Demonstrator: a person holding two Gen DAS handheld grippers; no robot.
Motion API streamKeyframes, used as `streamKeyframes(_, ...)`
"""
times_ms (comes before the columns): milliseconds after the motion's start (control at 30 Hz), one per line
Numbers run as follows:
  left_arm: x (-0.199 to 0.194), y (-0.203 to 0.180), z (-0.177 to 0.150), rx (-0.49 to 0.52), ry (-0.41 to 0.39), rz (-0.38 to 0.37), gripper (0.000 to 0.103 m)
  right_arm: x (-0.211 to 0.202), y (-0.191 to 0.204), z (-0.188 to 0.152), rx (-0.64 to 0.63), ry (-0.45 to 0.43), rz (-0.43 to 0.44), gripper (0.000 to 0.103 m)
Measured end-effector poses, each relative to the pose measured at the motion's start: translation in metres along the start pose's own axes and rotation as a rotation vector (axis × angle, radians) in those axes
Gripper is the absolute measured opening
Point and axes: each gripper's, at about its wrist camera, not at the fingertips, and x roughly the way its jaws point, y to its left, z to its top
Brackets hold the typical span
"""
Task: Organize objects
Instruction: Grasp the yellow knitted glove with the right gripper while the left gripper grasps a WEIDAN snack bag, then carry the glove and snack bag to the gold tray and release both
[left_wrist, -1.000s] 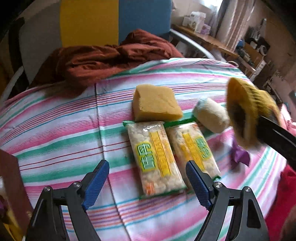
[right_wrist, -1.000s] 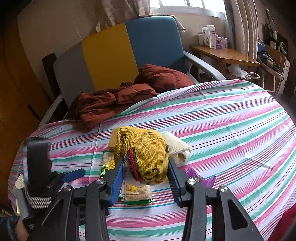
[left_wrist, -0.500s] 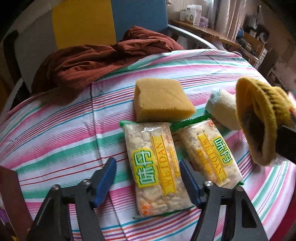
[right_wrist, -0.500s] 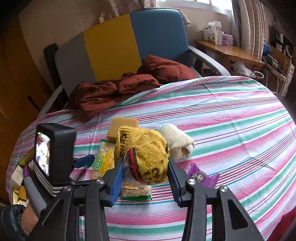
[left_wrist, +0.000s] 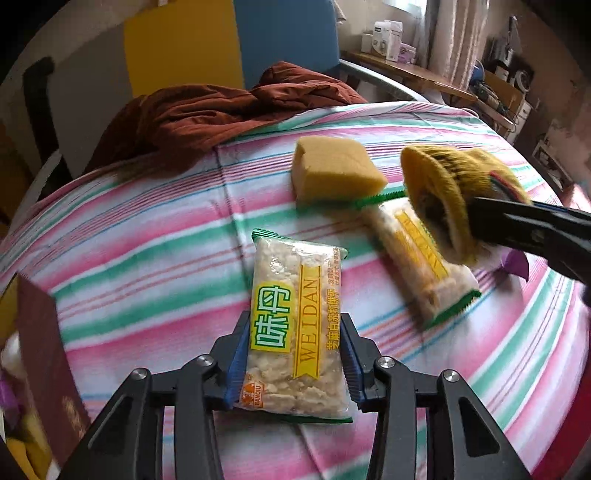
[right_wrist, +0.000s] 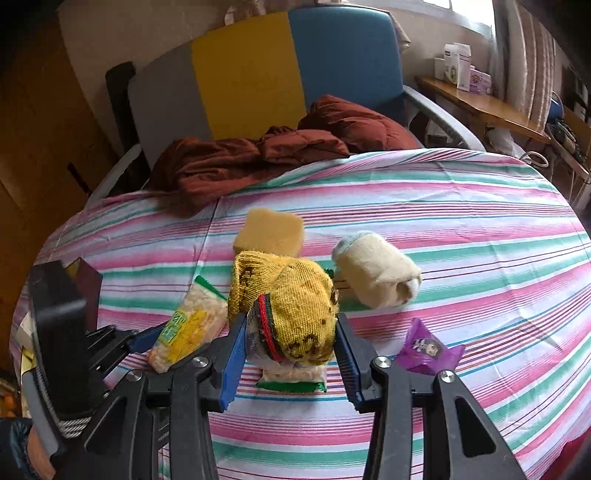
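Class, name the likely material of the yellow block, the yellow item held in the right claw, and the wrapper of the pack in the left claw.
Yellow block: probably foam sponge, matte and porous. Yellow glove in the right claw: knitted yarn, visible ribbing. Cracker pack wrapper: glossy clear plastic film, contents visible through it.

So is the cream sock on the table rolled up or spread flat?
Rolled up. The cream sock lies as a tight bundle on the striped tablecloth, its end tucked in, beside the yellow sponge.
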Motion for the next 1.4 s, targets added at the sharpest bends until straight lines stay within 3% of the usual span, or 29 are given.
streamKeyframes(133, -0.013, 0.002, -0.013, -0.014, -0.011, 0.007, 0.045, 0.001, 0.010, -0.002, -0.038, -0.001, 0.020, 0.045)
streamKeyframes(533, -0.085, 0.010, -0.036, -0.016, -0.160, 0.009, 0.045, 0.001, 0.044, -0.012, -0.144, -0.013, 0.118, 0.045)
streamKeyframes(933, -0.150, 0.037, -0.053, -0.060, -0.273, 0.018, 0.045, 0.002, 0.074, -0.024, -0.231, -0.017, 0.148, 0.045)
streamKeyframes(1400, -0.184, 0.087, -0.093, -0.137, -0.297, 0.082, 0.045, 0.012, 0.091, -0.036, -0.260, 0.033, 0.134, 0.045)
